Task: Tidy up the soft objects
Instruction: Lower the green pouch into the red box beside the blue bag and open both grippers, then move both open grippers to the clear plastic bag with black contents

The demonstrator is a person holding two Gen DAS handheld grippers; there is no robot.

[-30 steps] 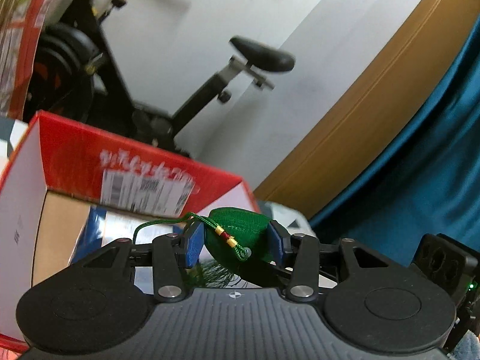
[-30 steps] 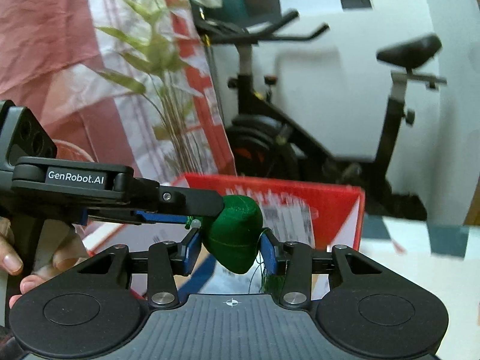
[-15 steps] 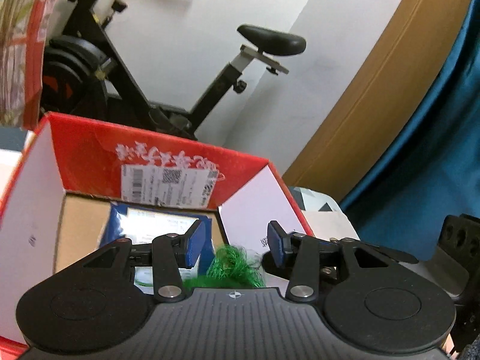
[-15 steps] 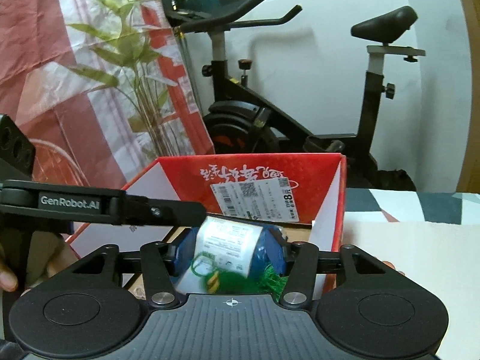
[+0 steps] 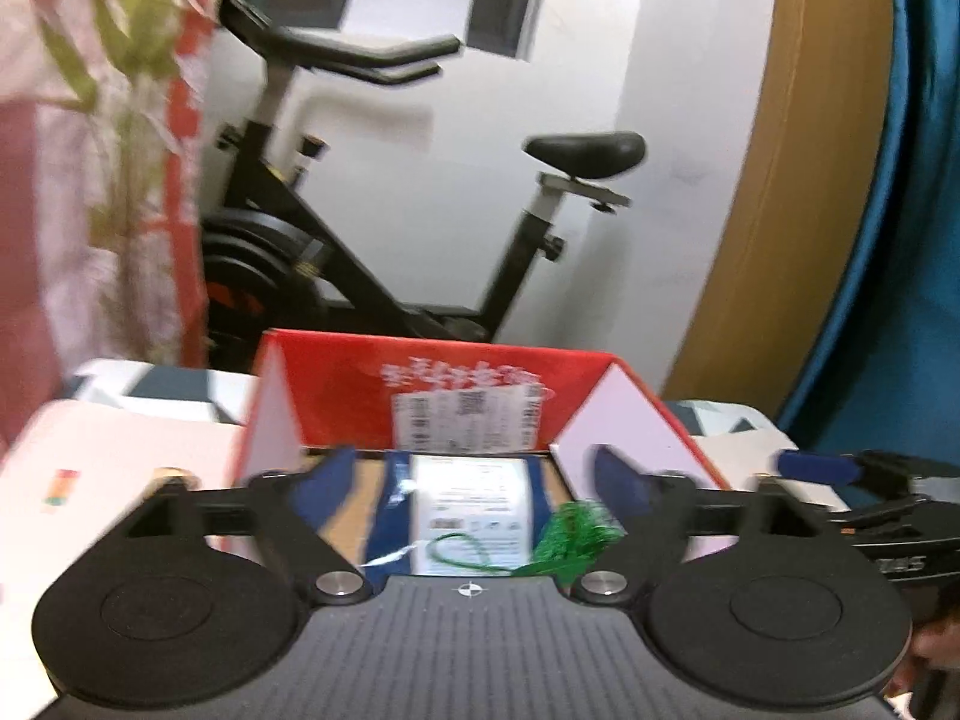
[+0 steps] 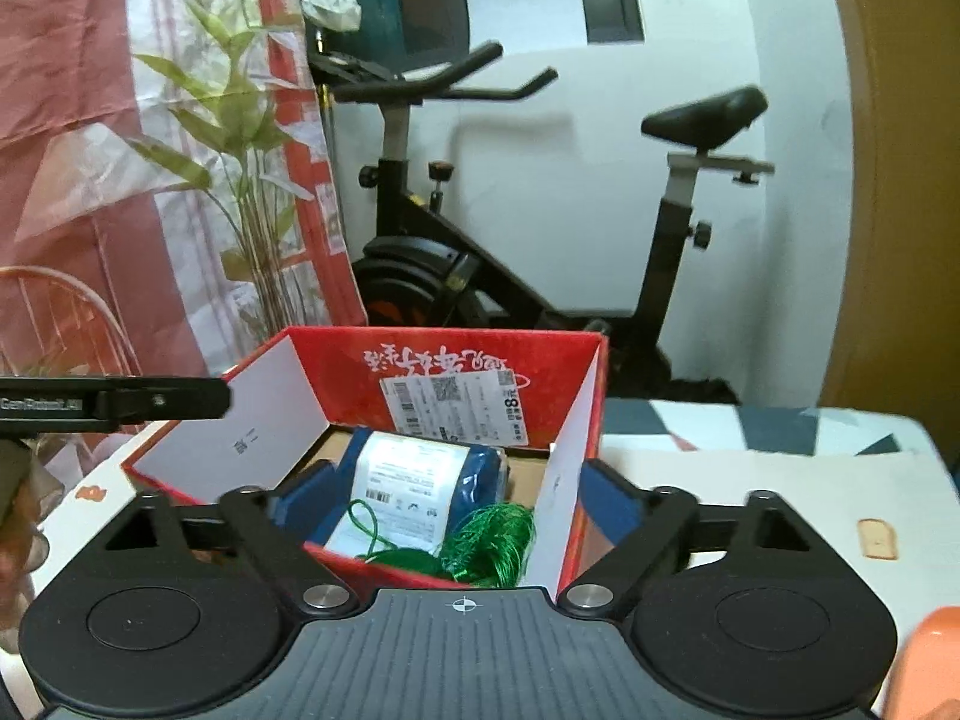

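Right wrist view: green pouch [image 6: 480,546] lies inside red box [image 6: 456,372], beside blue parcel [image 6: 414,486].
Left tongs [image 5: 474,486]: just spread, empty.
Right tongs [image 6: 456,498]: just spread, empty.
Advice: lift both clear without snagging the pouch's cord.

red box [image 6: 420,360], green tassel [image 6: 492,543]

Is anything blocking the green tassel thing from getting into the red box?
No. The green tassel already lies inside the red box, beside the blue parcel. Both tools have just been opening: the right tool and left tool hold nothing.
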